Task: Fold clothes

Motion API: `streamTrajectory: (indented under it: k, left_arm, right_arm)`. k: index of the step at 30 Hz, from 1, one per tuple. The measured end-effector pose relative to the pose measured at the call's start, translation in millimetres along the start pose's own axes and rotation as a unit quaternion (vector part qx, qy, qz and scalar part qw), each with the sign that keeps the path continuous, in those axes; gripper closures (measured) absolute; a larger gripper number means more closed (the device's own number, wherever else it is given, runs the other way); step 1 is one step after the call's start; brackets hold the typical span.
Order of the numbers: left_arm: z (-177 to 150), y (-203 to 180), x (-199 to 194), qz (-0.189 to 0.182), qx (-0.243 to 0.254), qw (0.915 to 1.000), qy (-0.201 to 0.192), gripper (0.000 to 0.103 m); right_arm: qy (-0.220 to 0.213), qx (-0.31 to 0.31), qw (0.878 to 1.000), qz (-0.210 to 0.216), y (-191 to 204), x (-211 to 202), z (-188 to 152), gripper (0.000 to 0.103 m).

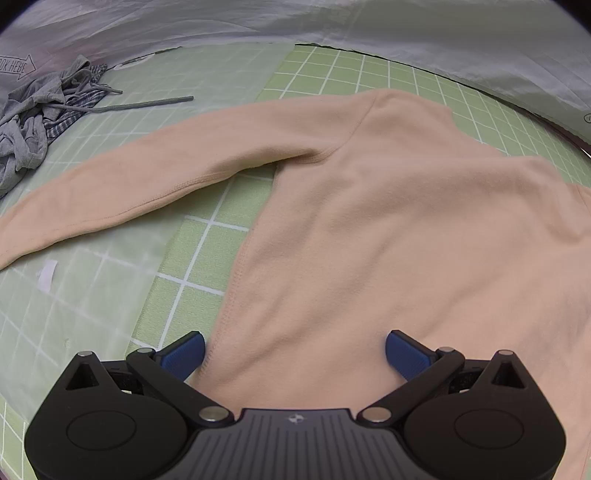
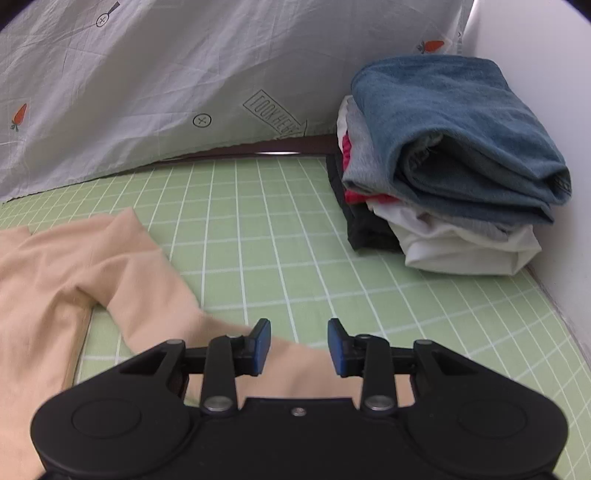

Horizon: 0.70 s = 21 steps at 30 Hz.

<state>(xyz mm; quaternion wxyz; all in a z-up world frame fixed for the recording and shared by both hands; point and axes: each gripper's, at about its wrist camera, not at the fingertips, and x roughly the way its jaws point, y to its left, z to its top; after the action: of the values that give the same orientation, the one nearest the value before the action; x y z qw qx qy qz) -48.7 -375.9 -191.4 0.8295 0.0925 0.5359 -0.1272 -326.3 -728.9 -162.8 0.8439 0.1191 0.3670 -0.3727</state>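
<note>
Left wrist view: peach top (image 1: 388,221) spread flat on a green grid sheet (image 1: 332,77), filling centre and right of frame. Body running from lower centre up toward upper right. One sleeve (image 1: 129,184) stretched out long, from the shoulder seam near centre down to the left edge, long axis slanting lower left. Left tool (image 1: 295,354) at bottom of frame, blue pads (image 1: 184,354) wide apart, nothing pinched; side hem of the top lying between them. Whether the pads touch the cloth, cannot tell. Crumpled grey clothes (image 1: 26,122) with a checked piece in the upper left corner, well apart from the top. Pale printed cloth (image 1: 406,33) across the top of frame.

Right wrist view: other sleeve (image 2: 147,288) of the same top running from the left side of frame down to bottom centre, long axis slanting lower right, passing under the right tool (image 2: 299,347). Pads (image 2: 262,343) partly apart, gap clear, not pressing on the sleeve. Sleeve end hidden behind the tool body. Folded stack (image 2: 443,166) at upper right against a white wall (image 2: 535,92): blue piece on top, then grey, red, white and black layers beneath. Stack well apart from the top, bare green sheet between.
</note>
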Motion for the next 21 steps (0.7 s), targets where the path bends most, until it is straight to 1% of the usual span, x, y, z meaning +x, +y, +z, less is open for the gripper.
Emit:
streamTrajectory:
  k: [2,4,7,8,10,12,14,16,19,21]
  left_arm:
    - [0.2,-0.1,-0.1,0.0,0.001,1.0,0.0,0.0]
    - [0.6,-0.3,0.0,0.001,0.004,1.0,0.0,0.0]
    - [0.8,-0.9,0.3,0.001,0.005,1.0,0.0,0.0]
    - [0.7,-0.7,0.4,0.001,0.005,1.0,0.0,0.0]
    - [0.3,-0.1,0.6,-0.001,0.003,1.0,0.0,0.0]
    - [-0.3,0.0,0.5,-0.002,0.002,1.0,-0.001,0.0]
    - [-1.3,-0.3,0.0,-0.002,0.001,1.0,-0.003,0.0]
    - [-1.7,-0.7,-0.2,-0.002,0.0,1.0,-0.005,0.0]
    - [-1.4,-1.1,0.0,-0.002,0.0,1.0,-0.005,0.0]
    - [-1.5,-0.7,-0.1,-0.003,0.001,1.0,-0.005,0.0]
  right_arm:
    - [0.015,-0.003,1.0,0.01,1.3,-1.3,-13.2,0.069]
    - [0.032,-0.017,0.999,0.016,5.0,-0.9,-23.7,0.067]
    - [0.035,-0.044,0.998,-0.012,8.7,1.0,-29.6,0.057]
    - [0.035,-0.04,0.998,-0.013,7.1,1.5,-29.8,0.055]
    - [0.036,-0.018,0.999,-0.004,1.9,1.8,-27.9,0.055]
    - [0.034,-0.005,0.999,-0.008,-2.1,0.6,-27.5,0.051]
    - [0.03,0.018,0.999,-0.042,-9.6,-0.9,-28.4,0.047]
    - [0.026,0.061,0.995,-0.071,-23.6,-3.4,-30.7,0.044]
    - [0.023,0.132,0.985,-0.105,-55.1,-6.4,-38.3,0.042]
    - [0.029,0.148,0.98,-0.132,-70.7,-5.4,-43.2,0.039]
